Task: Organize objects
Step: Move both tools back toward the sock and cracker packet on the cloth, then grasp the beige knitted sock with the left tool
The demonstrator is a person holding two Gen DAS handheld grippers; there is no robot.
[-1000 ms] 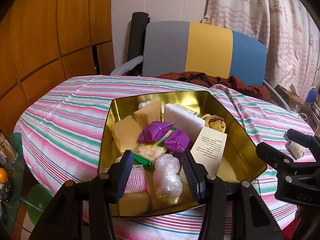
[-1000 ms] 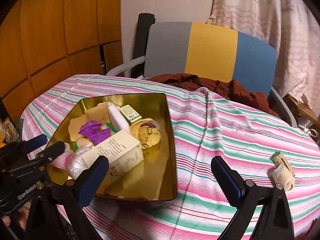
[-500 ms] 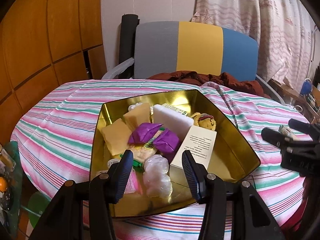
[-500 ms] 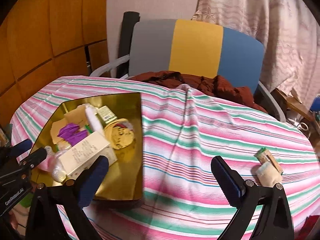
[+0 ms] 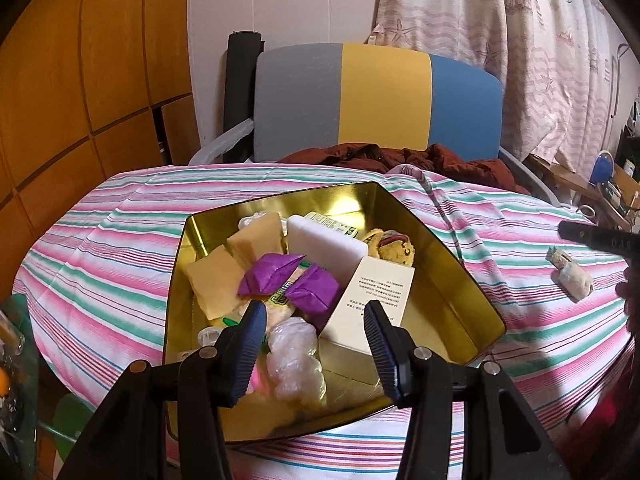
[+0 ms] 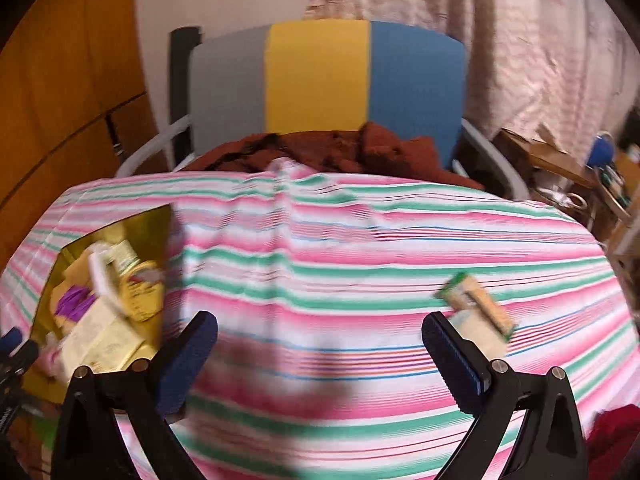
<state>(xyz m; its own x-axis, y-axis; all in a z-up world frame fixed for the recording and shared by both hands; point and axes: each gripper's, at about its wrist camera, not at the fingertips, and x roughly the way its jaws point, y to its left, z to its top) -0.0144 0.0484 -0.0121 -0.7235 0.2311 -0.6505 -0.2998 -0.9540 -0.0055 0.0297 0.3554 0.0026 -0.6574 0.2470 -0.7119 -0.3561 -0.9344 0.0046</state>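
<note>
A gold tin (image 5: 452,280) sits on the striped tablecloth, filled with several items: yellow blocks, purple folded paper (image 5: 276,276), a white block (image 5: 324,240), a cream box (image 5: 372,300) and a wrapped pinkish lump (image 5: 296,356). My left gripper (image 5: 316,332) hovers open over the tin's near edge with nothing between its fingers. A small wrapped packet (image 6: 478,312) lies alone on the cloth at the right, also seen as the packet (image 5: 570,276) in the left wrist view. My right gripper (image 6: 320,340) is open above the cloth, its right finger beside the packet. The tin (image 6: 120,232) is at its left.
A grey, yellow and blue chair (image 5: 380,100) with a dark red garment (image 5: 400,160) stands behind the round table. Wooden panels (image 5: 80,80) are at the left, a curtain (image 5: 540,40) at the right. Bare striped cloth (image 6: 340,260) lies between tin and packet.
My right gripper has swung right, away from the tin and toward the lone packet; its view is blurred with motion. My left gripper has drawn back slightly and stays open over the tin.
</note>
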